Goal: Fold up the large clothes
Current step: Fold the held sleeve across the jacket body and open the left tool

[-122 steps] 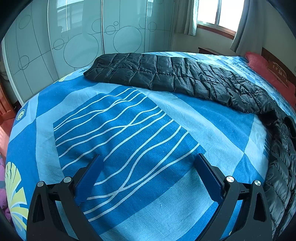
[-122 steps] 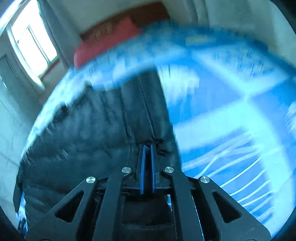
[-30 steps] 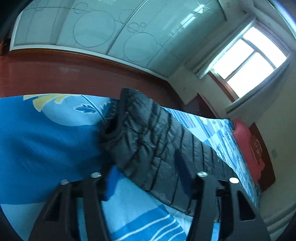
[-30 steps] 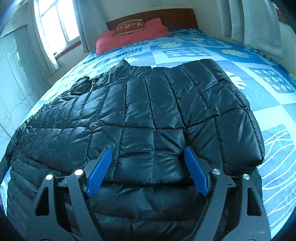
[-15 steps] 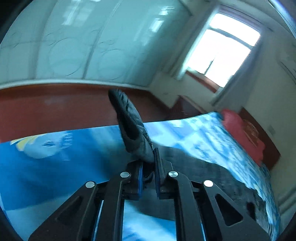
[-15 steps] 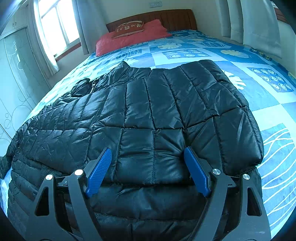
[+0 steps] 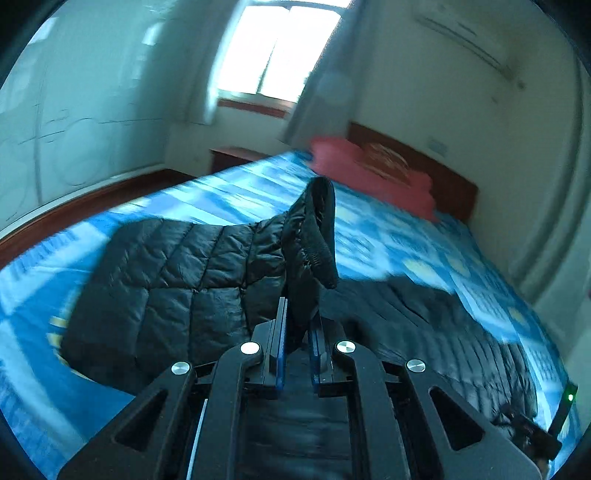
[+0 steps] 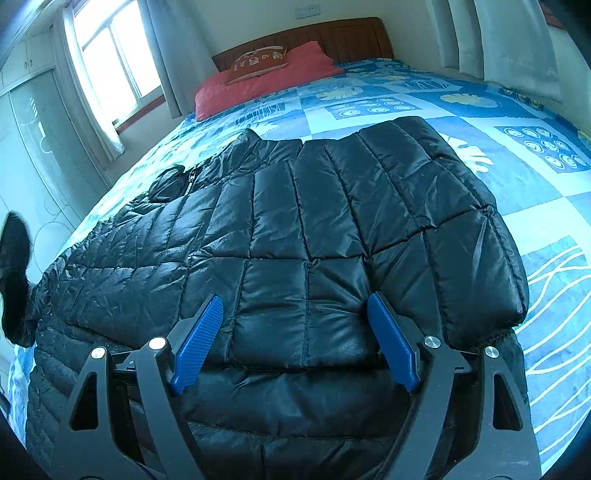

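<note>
A black quilted puffer jacket [image 8: 314,229] lies spread on the blue patterned bed, with one side folded over its body. My left gripper [image 7: 297,317] is shut on the jacket's sleeve cuff [image 7: 314,236] and holds it lifted above the bed; the sleeve [image 7: 177,277] trails down to the left. The raised cuff also shows at the left edge of the right wrist view [image 8: 14,273]. My right gripper [image 8: 295,325] is open, its blue pads resting on the jacket's near folded edge, with nothing held.
The bed's blue patterned cover [image 8: 535,192] surrounds the jacket. A red pillow [image 8: 258,81] lies against the wooden headboard [image 8: 332,35]. A window with curtains [image 8: 110,66] and a glass-fronted wardrobe [image 7: 55,129] stand on the left.
My left gripper closed on the sleeve cuff, lifted it and swung it over toward the jacket's body. My right gripper stayed open in the same place on the jacket.
</note>
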The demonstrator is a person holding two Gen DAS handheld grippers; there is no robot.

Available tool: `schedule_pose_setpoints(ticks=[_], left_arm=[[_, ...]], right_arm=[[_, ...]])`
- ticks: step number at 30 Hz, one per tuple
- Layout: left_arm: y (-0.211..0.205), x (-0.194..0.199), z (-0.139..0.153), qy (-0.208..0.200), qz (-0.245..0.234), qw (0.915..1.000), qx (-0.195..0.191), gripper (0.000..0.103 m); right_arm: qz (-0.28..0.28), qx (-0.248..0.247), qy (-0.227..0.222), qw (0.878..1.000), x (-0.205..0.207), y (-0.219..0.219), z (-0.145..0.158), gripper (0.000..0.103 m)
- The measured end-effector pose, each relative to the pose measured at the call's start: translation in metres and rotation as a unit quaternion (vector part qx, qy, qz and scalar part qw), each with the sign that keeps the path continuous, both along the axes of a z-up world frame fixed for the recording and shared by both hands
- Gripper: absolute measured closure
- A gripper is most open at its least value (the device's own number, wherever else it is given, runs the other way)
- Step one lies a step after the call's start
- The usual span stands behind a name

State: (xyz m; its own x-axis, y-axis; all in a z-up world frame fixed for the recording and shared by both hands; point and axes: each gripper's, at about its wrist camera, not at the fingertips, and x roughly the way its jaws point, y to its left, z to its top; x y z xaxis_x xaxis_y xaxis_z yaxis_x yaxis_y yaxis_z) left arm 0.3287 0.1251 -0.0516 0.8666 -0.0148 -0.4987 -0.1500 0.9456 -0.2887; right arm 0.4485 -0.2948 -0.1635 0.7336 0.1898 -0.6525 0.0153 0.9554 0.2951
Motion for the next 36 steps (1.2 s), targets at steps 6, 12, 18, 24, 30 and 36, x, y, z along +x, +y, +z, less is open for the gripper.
schedule_pose_setpoints(ticks=[6, 12, 18, 24, 30, 36], left_arm=[[-0.086, 0.022, -0.02, 0.029, -0.062, 0.9975, 0.019, 0.093], [-0.157, 0.04, -0.047, 0.058, -0.112, 0.9912, 0.039, 0.093], [-0.193, 0.029, -0.057, 0.083, -0.146, 0.9842, 0.055, 0.069], [-0.186, -0.007, -0.026, 0.04, -0.165, 0.9831, 0.069, 0.028], [-0.118, -0.033, -0.01, 0.03, -0.118, 0.9901, 0.07, 0.028], [-0.043, -0.043, -0.021, 0.045, -0.039, 0.9944, 0.087, 0.028]], right_arm=[[0.002, 0.012, -0.003, 1.0, -0.001, -0.003, -0.001, 0.023], [0.003, 0.024, -0.007, 1.0, -0.003, -0.007, -0.001, 0.023], [0.003, 0.028, -0.008, 1.0, -0.004, -0.008, -0.001, 0.023], [0.002, 0.023, 0.005, 1.0, -0.002, -0.006, 0.002, 0.022], [-0.002, 0.038, 0.003, 0.999, -0.007, 0.026, 0.032, 0.022], [0.063, 0.057, 0.013, 0.996, 0.023, 0.104, 0.044, 0.022]])
